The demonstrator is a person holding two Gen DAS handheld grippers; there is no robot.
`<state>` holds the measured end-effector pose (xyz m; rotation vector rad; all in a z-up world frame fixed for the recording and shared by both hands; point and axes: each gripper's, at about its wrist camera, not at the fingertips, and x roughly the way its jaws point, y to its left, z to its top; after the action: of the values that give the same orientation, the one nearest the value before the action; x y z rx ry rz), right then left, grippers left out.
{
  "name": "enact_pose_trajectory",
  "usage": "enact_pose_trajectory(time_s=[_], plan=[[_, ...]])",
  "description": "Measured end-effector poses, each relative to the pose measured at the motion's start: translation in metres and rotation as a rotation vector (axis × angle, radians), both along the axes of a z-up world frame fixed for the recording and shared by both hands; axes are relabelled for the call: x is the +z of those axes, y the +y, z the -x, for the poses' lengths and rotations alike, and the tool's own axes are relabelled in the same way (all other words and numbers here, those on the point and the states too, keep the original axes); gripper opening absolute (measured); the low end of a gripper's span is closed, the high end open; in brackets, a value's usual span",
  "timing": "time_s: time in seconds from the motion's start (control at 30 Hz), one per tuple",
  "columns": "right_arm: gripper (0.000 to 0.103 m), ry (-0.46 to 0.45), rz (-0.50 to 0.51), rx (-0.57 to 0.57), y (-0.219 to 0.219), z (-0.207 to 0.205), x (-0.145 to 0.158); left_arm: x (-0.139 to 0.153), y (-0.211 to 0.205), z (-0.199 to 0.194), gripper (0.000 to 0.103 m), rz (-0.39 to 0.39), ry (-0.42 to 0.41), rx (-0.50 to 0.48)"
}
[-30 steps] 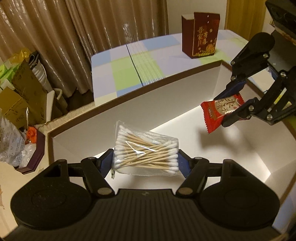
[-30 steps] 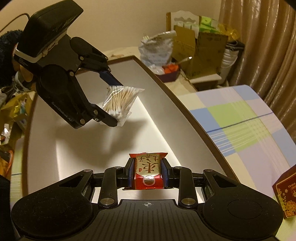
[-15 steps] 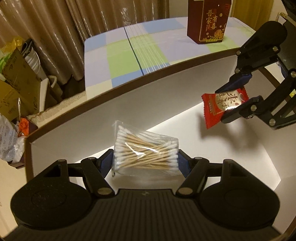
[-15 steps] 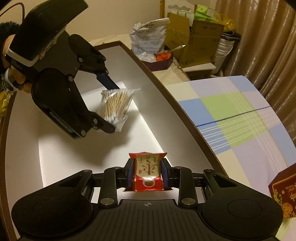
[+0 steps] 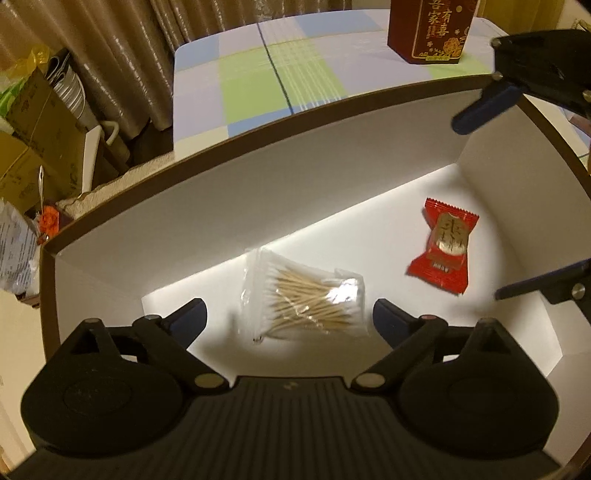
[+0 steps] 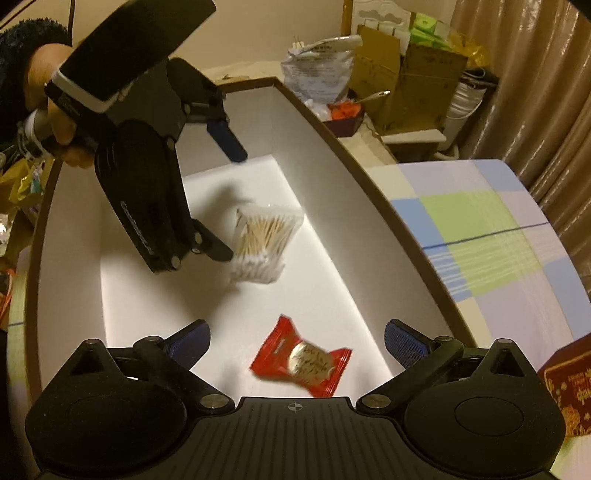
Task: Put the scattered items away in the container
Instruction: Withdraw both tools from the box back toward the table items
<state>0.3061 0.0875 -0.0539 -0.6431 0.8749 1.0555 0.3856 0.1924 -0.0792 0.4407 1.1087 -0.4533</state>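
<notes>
Left wrist view is looking down into the white box point(image 5: 332, 162) with the brown rim, which is sitting on the bench point(image 5: 258, 70) covered in a checked cloth. The left gripper point(image 5: 290, 317) is hanging over the box with its jaws spread wide and nothing between them. The bag of cotton swabs point(image 5: 306, 299) is lying on the box floor between the two blue pads, touching neither. At about 2 o'clock from the bag, well apart from it, the red candy packet point(image 5: 445, 247) is lying on the same floor, slightly blurred. The right gripper point(image 5: 517, 192) is showing at 3 o'clock in this view, its fingers standing far apart and gripping nothing. A dark red gift box point(image 5: 432, 29) is standing upright on the bench beyond the white box, at 1 o'clock.

In the right wrist view the right gripper point(image 6: 297, 343) is spread wide with nothing held, and the candy packet point(image 6: 303, 363) is lying between its pads without touching them. The cotton swabs point(image 6: 264, 243) are lying at 11 o'clock from the packet, just beside the lower finger of the left gripper point(image 6: 229, 203)
</notes>
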Motion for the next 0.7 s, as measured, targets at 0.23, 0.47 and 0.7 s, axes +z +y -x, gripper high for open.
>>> enact_pose_trajectory(time_s=[0.23, 0.47, 0.7], plan=[[0.103, -0.033, 0.017, -0.018, -0.007, 0.017, 0.006, 0.009, -0.001, 0.015, 0.102, -0.016, -0.012, 0.013], [0.103, -0.054, -0.023, -0.043, -0.015, 0.031, 0.024, 0.025, 0.002, 0.032, 0.102, -0.005, -0.033, 0.026], [0.103, -0.083, -0.060, -0.059, -0.029, 0.053, 0.046, 0.045, 0.001, 0.052, 0.102, 0.007, -0.070, 0.036]])
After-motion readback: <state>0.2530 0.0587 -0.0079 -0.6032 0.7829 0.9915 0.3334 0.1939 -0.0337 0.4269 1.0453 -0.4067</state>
